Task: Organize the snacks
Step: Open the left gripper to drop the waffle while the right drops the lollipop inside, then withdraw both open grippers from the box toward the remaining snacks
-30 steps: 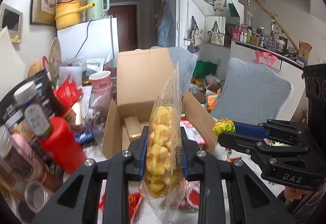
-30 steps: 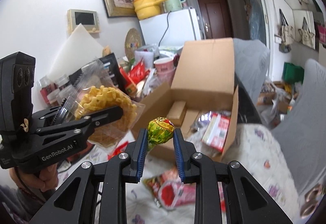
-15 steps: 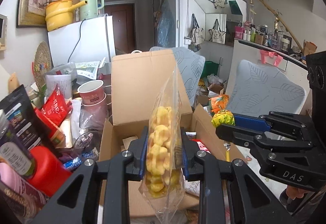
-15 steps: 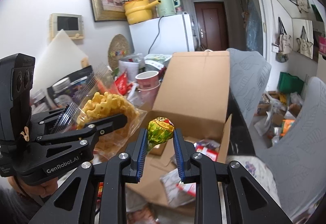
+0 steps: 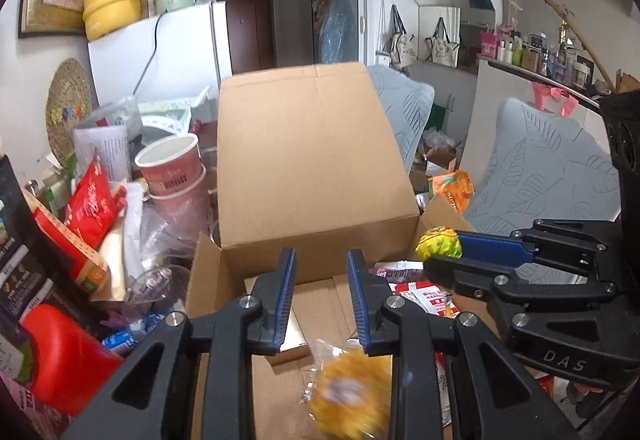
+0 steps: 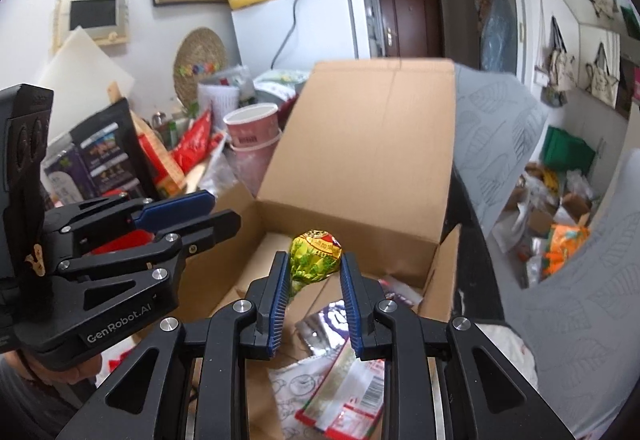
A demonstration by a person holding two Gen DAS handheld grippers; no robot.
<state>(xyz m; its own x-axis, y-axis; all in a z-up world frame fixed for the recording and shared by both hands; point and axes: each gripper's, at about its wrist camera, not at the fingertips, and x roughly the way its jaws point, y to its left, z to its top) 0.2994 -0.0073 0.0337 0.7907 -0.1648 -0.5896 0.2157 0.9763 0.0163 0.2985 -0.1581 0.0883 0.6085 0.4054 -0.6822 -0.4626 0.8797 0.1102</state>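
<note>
Over the open box [image 5: 304, 160], the left tool [image 5: 320, 296] is hanging with jaws spread and empty — its yellow snack bag [image 5: 352, 392] is tumbling inside — while the right tool [image 6: 314, 292] is pinching a lollipop [image 6: 316, 254], poised for stowing.

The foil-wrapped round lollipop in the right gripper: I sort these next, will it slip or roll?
The yellow-green foil-wrapped lollipop looks glossy, so it may slip between the right gripper pads. Its round head would probably roll once set down. It is likely light.
</note>
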